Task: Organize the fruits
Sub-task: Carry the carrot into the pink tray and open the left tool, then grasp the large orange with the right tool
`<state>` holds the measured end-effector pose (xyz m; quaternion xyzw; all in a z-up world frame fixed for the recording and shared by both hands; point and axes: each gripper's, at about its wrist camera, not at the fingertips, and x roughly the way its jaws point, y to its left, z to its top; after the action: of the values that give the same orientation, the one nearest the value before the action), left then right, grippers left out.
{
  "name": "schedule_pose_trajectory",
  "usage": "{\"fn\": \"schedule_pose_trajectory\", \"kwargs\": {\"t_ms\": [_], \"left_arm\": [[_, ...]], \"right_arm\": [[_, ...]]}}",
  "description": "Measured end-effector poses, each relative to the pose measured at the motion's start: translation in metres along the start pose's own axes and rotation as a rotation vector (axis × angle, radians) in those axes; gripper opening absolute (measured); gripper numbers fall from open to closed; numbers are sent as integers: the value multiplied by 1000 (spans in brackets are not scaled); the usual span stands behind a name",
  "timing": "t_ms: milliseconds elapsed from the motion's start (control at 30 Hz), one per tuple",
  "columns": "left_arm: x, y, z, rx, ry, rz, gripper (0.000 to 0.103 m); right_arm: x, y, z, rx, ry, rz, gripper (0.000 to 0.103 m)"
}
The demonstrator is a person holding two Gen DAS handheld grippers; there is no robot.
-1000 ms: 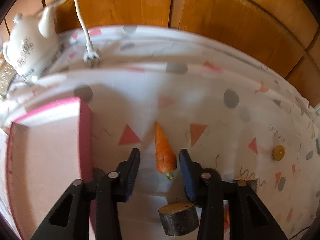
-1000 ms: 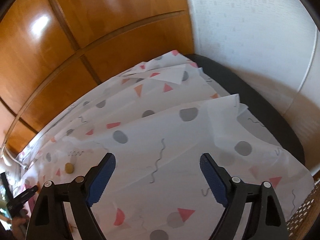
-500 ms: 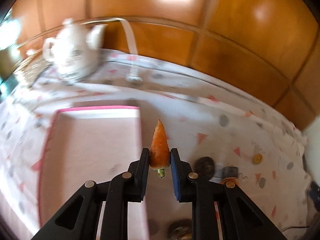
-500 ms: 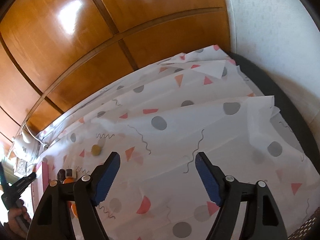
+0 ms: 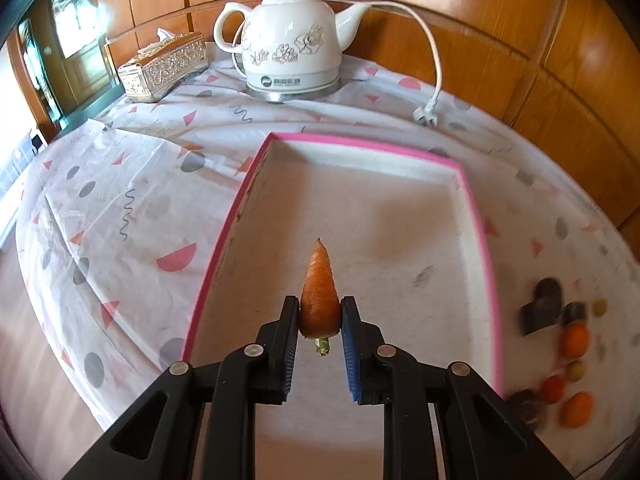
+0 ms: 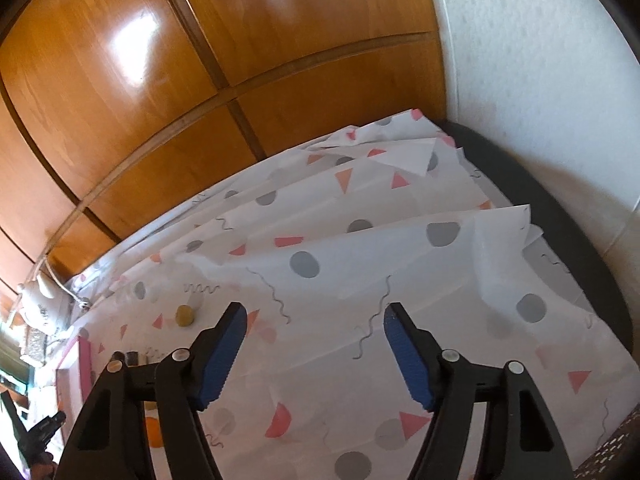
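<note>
- Carrot, tip forward, is clamped in the left tool, raised over the pink-rimmed tray on the table.
- Loose fruits lie right of the tray.
- Right tool hangs spread apart, gripping nothing.

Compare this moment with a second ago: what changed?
The left gripper shut on the carrot, lifted it off the tablecloth and carried it over the pink tray. The right gripper stayed open and empty above the tablecloth.

Black plastic left tongs, right tongs, blue ribbed pads, silver screws
</note>
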<state>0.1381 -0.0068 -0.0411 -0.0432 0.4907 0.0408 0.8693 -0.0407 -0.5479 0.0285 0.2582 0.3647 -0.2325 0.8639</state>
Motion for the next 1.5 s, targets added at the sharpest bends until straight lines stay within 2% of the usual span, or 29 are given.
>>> {"fn": "schedule_pose_trajectory", "kwargs": {"t_ms": [300, 367, 633, 800, 967, 1033, 1167, 1267, 1500], "left_arm": [[8, 21, -12, 7, -20, -21, 22], [3, 25, -14, 0, -33, -40, 26], [-23, 36, -31, -18, -70, -66, 27], [-43, 47, -43, -53, -102, -68, 38], [-56, 64, -53, -95, -114, -65, 41], [-61, 73, -57, -114, -122, -60, 43], [-68, 87, -63, -140, -133, -66, 44], [-71, 97, -65, -163, -142, -67, 46], [-74, 117, -72, -229, -147, -71, 52]], "right_arm": [[14, 8, -5, -67, 28, -98, 72], [15, 11, -5, -87, 25, -110, 71], [25, 29, -13, -177, 75, -78, 68], [26, 37, -18, -215, 80, -84, 68], [27, 38, -18, -220, 85, -85, 63], [29, 43, -20, -232, 105, -42, 63], [31, 67, -33, -314, 171, 103, 63], [30, 93, -50, -416, 211, 148, 63], [28, 139, -82, -480, 277, 233, 63]]}}
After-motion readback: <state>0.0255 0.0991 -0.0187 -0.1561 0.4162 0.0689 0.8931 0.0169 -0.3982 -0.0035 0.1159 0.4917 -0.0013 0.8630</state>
